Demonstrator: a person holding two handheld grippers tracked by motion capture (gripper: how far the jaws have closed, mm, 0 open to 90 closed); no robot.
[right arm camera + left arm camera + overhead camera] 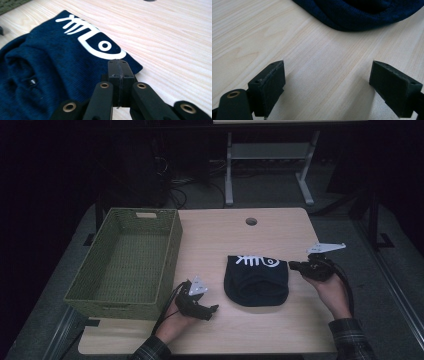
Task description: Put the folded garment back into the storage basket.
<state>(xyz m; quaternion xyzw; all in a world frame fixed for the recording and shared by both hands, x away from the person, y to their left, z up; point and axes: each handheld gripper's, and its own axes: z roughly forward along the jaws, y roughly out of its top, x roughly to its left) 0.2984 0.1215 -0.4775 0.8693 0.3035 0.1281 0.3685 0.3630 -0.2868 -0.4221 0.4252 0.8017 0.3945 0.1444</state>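
I've got the left gripper (328,82) spread wide over pale woodgrain table (215,245), right gripper (119,72) pinched together empty beside the ribbed navy beanie (256,279); woven green basket (125,265) sits left.

— Can we read any words or numbers here?

— No. We find no letters, brand or digits we can read.

— What about the white print on the dark blue cloth (50,75)?

— That is a sign, not text: a white fish skeleton (90,37), with ribs and a ring for an eye. We see it in the high view too, small.
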